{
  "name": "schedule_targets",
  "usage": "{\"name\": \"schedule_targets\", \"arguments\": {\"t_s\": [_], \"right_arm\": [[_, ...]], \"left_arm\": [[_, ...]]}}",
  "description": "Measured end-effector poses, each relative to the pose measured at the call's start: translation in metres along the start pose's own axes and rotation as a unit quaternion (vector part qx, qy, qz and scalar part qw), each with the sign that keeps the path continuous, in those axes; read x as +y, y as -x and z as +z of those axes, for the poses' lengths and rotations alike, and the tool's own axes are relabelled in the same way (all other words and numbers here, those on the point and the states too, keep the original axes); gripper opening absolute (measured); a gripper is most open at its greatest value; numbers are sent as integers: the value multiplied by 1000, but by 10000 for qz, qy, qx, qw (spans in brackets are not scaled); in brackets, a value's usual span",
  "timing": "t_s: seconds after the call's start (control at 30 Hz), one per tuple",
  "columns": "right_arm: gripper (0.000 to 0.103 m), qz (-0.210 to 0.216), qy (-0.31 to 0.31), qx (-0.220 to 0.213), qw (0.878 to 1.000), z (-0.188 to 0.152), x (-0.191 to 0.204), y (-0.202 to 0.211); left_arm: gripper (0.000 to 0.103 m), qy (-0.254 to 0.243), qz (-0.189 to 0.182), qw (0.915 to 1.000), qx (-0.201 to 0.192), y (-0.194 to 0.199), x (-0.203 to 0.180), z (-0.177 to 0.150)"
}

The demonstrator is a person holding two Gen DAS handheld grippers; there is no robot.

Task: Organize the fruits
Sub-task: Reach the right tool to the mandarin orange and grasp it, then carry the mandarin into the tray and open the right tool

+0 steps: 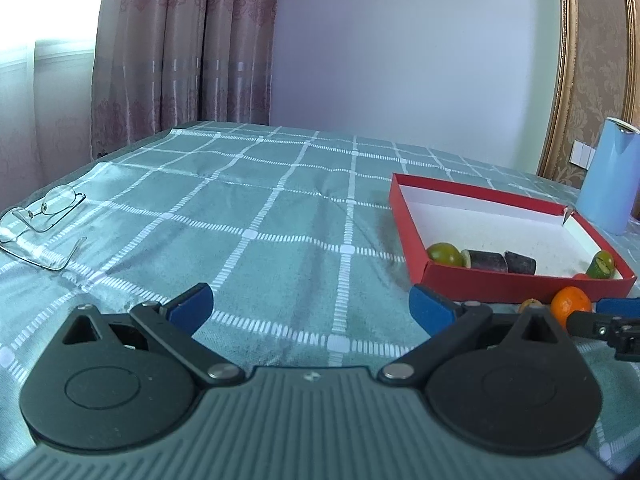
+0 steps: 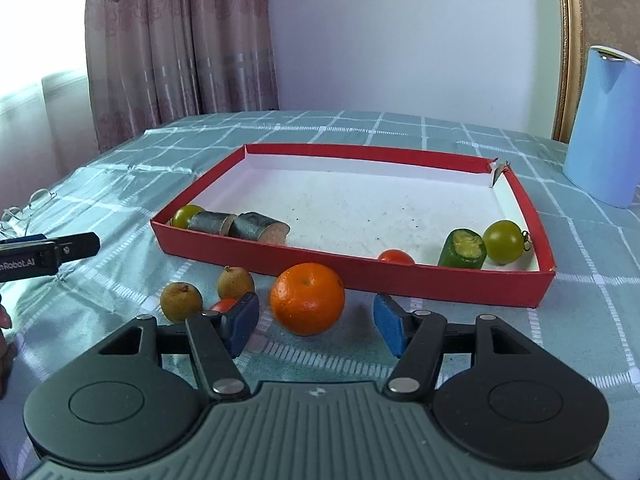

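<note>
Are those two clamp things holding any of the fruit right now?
No. The left tool is open over bare cloth; the right tool is open around the round orange mandarin, not gripping it.

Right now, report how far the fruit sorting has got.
Done: several pieces already lie in the red box. In hand: nothing; the open right gripper frames the orange, and the left gripper is open over bare cloth. Left: the orange, two brown fruits and a small tomato.

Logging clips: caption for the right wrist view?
Open right tool facing an orange before the red tray.
</note>
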State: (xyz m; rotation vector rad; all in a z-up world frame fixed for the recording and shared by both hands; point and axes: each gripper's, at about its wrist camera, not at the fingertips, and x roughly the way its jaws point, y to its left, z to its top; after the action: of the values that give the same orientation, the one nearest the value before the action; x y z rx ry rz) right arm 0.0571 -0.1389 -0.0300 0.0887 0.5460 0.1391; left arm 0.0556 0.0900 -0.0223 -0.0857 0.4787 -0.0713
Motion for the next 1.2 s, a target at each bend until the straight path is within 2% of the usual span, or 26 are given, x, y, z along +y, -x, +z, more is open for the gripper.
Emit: {"name": "schedule_targets", "arguments": {"t_s": [0.17, 0.2, 0.23, 0.3, 0.4, 0.53, 0.7, 0.9, 1.2], "right_arm": [[60, 63, -8, 145, 9999, 2, 1, -12], [55, 79, -4, 193, 9998, 2, 1, -14], [42, 121, -17, 258, 9996, 2, 0, -17], [40, 177, -101, 255, 9995, 2, -2, -17], [39, 218, -146, 174, 9995, 1, -3, -11], [39, 279, -424, -221, 9985, 8, -17, 14], [39, 4, -605, -582, 9965, 36, -40, 25], [39, -310, -598, -471, 9966, 52, -57, -1], [41, -575, -578, -269, 9963, 56, -68, -32]], "left_arm": [[103, 26, -11, 10000, 23, -1, 1, 0], [103, 24, -10, 10000, 25, -1, 0, 0], [103, 20, -9, 10000, 27, -1, 0, 0], [103, 20, -9, 10000, 26, -1, 1, 0], [103, 21, -7, 10000, 23, 0, 1, 0], [103, 21, 3, 10000, 21, -1, 1, -1], [103, -13, 24, 10000, 3, 1, 0, -1], [103, -17, 62, 10000, 19, 1, -1, -1], [103, -100, 135, 9998, 69, -1, -4, 0]]}}
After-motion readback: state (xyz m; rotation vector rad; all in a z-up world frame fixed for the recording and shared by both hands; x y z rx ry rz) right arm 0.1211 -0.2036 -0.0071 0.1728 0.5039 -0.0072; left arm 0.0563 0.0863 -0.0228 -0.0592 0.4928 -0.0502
